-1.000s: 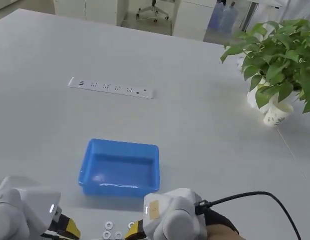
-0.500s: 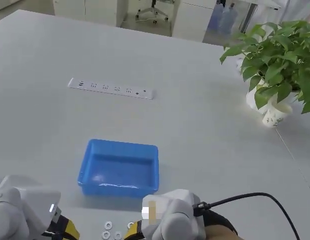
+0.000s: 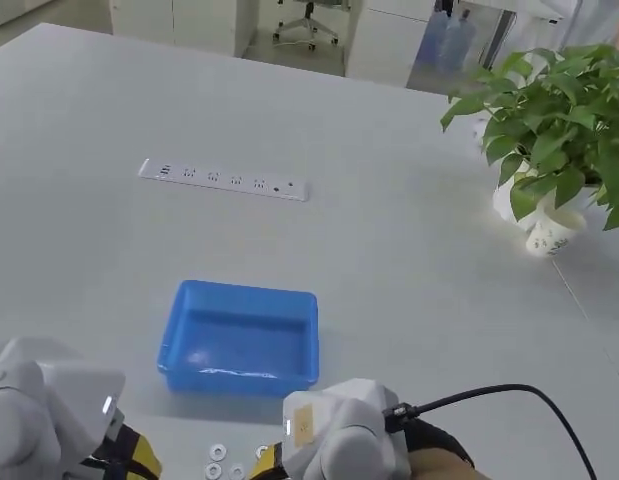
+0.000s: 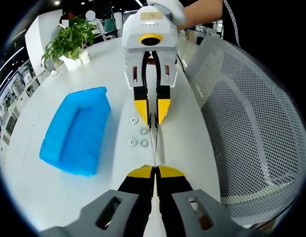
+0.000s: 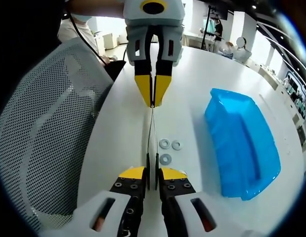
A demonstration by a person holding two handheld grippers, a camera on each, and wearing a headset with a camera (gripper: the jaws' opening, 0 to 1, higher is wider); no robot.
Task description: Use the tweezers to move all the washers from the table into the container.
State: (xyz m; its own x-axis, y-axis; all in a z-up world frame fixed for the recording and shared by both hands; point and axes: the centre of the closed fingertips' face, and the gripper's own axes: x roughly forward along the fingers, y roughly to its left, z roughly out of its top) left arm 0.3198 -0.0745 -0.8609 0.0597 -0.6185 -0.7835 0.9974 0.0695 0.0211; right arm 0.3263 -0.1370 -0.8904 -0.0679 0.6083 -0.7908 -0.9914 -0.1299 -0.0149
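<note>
Left gripper view: my left fingers (image 4: 142,174) and right fingers (image 4: 142,106) are clenched on the tweezers (image 4: 154,148), it seems at opposite ends; washers (image 4: 144,131) lie near the blue container (image 4: 66,163).

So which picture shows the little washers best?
The left gripper view: four washers lie clear, apart, beside the tweezers. The right gripper view shows three washers, bigger. The head view has them tiny at its bottom edge.

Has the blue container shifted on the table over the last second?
No. The blue container keeps the same offset from the power strip; the slight shift of both is the camera's.
</note>
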